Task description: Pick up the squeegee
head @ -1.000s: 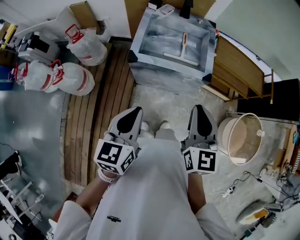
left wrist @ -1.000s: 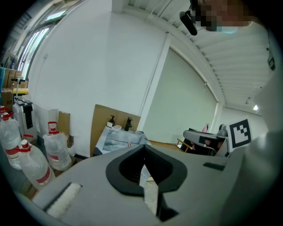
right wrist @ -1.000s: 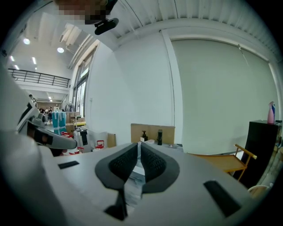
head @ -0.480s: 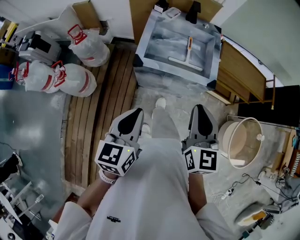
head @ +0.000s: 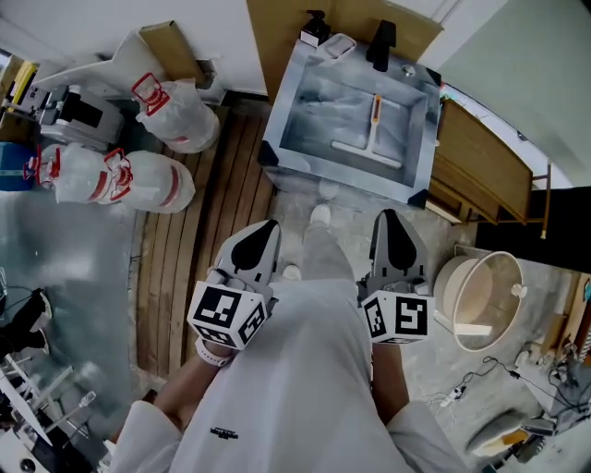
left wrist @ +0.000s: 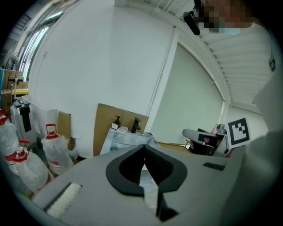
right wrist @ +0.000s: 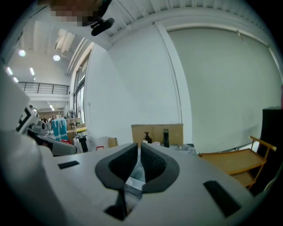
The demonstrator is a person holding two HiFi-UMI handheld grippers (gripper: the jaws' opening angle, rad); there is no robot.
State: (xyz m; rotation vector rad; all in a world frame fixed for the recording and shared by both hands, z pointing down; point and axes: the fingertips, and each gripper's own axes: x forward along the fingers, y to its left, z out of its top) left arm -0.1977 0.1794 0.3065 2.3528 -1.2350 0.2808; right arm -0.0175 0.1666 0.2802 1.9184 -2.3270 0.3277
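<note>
The squeegee (head: 371, 131) lies inside the steel sink (head: 420, 139) at the top of the head view, its orange-and-white handle pointing away and its pale blade across the basin. Both grippers are held low in front of the person's body, well short of the sink. My left gripper (head: 268, 225) is shut and empty, its jaws meeting at the tip (left wrist: 144, 148). My right gripper (head: 388, 215) is shut too, with nothing between its jaws (right wrist: 139, 145). In the left gripper view the sink (left wrist: 126, 137) stands ahead with its black faucet (left wrist: 135, 125); the squeegee is hidden there.
Cardboard (head: 277, 28) backs the sink, with a soap bottle (head: 315, 28) on its rim. White sacks with red print (head: 152, 180) lie left beside wooden floor slats (head: 199, 231). A wooden cart (head: 485, 157) and a round tub (head: 480, 300) stand right. Cables (head: 462, 393) trail lower right.
The person has stepped toward the sink, which has slid rightward and a little lower in the head view. Both grippers came forward with the body and stay shut.
</note>
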